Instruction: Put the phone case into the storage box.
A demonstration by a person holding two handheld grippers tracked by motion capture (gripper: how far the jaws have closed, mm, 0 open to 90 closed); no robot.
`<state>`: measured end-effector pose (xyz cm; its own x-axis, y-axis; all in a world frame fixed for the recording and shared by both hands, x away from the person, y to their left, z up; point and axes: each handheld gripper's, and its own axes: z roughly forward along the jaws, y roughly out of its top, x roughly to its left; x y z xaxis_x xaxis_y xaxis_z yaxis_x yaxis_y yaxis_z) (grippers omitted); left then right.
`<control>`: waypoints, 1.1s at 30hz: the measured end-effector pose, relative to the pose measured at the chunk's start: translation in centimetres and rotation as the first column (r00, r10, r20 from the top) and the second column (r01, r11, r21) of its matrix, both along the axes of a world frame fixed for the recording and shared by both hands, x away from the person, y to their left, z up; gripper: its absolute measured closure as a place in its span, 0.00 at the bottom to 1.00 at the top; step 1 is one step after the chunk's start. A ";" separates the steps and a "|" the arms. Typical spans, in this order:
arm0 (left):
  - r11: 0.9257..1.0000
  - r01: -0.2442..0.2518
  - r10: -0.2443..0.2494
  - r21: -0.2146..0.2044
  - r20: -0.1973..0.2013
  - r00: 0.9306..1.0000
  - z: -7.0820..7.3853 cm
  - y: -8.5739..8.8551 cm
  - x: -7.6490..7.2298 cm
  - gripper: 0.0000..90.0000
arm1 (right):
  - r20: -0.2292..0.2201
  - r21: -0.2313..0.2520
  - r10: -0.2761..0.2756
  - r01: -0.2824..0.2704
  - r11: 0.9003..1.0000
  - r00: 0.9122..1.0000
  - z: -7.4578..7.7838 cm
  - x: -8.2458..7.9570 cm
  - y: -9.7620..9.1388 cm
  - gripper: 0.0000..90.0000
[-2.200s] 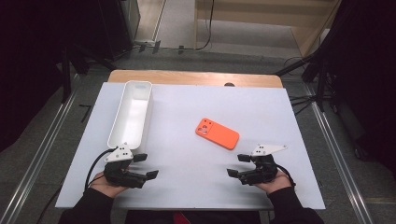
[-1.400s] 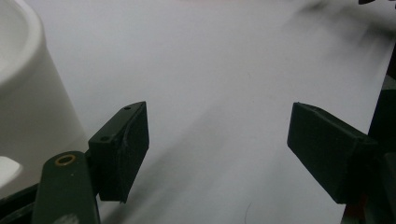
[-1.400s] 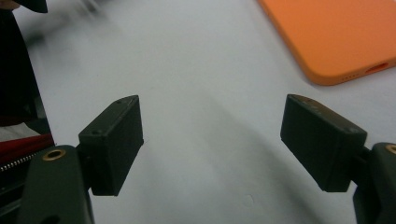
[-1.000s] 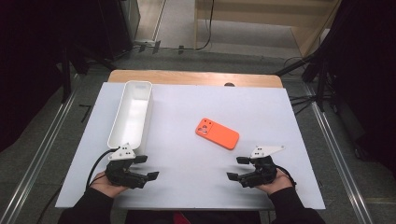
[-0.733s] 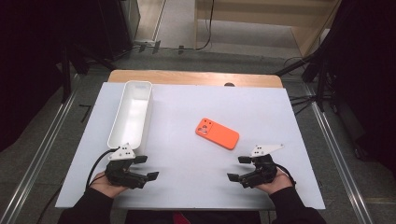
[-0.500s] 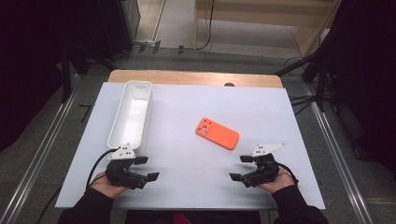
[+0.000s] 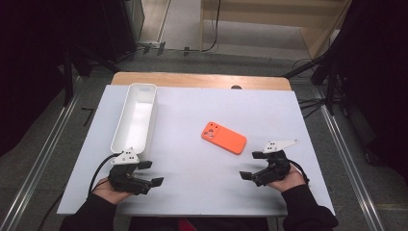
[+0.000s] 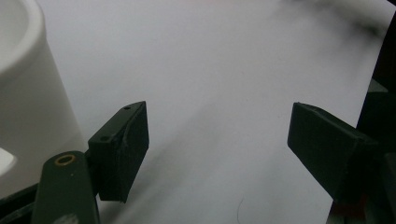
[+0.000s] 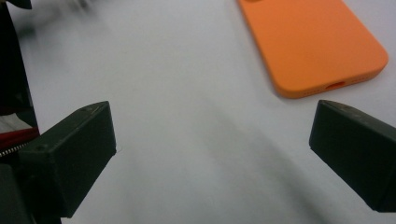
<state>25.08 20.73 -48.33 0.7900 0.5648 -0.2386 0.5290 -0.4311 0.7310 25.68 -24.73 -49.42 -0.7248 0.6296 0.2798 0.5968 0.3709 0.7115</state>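
No legible text, label, brand mark, number or sign in any view. Orange phone (image 7: 223, 137) back: plain, no readable logo. White bin (image 7: 135, 117), white table surface (image 7: 192, 168): unmarked.

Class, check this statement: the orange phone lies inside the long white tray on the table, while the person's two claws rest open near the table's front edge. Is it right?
Not quite. The orange phone lies flat on the bare white table, well to the right of the long white tray, not inside it; the high view shows this. The rest holds: the left claw and right claw are open near the front edge.
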 end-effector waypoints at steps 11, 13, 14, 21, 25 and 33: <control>1.000 0.003 -0.003 -0.016 -0.003 1.000 0.1 0.0 0.0 0.23 | 0.003 0.020 -0.009 0.009 1.000 1.000 0.4 1.2 -0.7 0.00; 1.000 0.002 -0.002 -0.015 -0.003 1.000 0.0 0.0 0.0 0.23 | 0.007 0.019 -0.008 0.008 1.000 1.000 0.4 1.4 -0.8 0.00; 1.000 0.003 -0.003 -0.017 -0.004 1.000 0.0 0.0 0.0 0.23 | 0.017 0.020 -0.012 0.011 1.000 1.000 0.5 1.6 -0.9 0.00; 1.000 0.000 0.000 -0.018 -0.003 1.000 0.1 0.1 0.0 0.23 | 0.035 0.031 -0.018 0.017 0.999 0.999 1.1 2.4 -1.2 0.00; 1.000 0.005 -0.005 -0.016 -0.001 1.000 0.1 0.1 0.0 0.23 | 0.048 0.023 -0.012 0.010 1.000 0.999 1.3 3.0 -1.2 0.00; 1.000 0.001 -0.001 -0.022 -0.002 1.000 0.1 0.1 0.0 0.23 | 0.058 0.002 -0.001 0.001 1.000 0.998 1.7 4.0 -0.5 0.00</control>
